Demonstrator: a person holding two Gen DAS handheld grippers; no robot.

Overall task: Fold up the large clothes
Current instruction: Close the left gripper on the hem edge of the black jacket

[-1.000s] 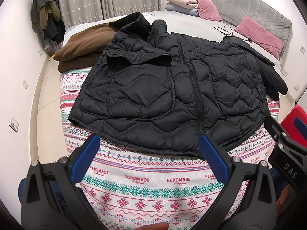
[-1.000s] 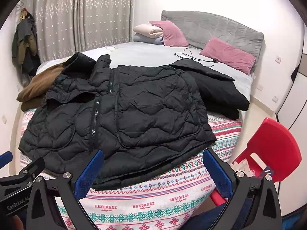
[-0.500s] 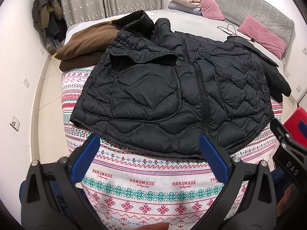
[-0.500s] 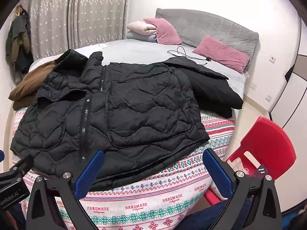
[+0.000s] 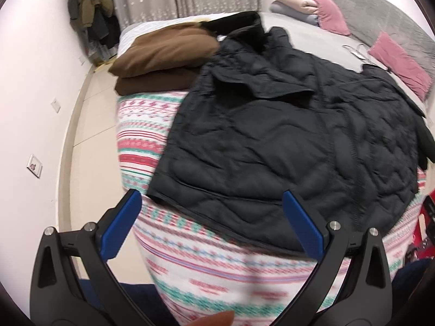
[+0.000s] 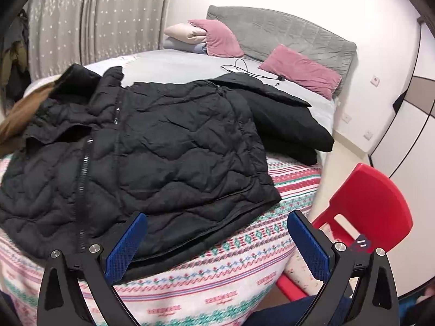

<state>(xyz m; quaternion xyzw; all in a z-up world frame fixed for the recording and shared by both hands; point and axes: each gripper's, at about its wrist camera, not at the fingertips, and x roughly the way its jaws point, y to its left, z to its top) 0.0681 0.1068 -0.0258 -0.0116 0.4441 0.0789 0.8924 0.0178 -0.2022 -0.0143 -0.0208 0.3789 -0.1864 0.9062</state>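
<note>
The left wrist view is motion-blurred, so the patterned blanket's (image 5: 217, 279) lettering is unreadable. The black quilted jacket (image 6: 152, 157) hides most of the brown garment (image 6: 16, 119). The red chair's (image 6: 372, 206) legs are hidden.

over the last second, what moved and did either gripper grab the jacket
Both grippers moved in toward the black quilted jacket, which now fills more of each view; the left gripper also swung toward the jacket's left hem corner. The right gripper nears the right hem. Neither has taken hold: both are open and empty. The jacket, brown folded clothes and red chair lie unchanged.
</note>
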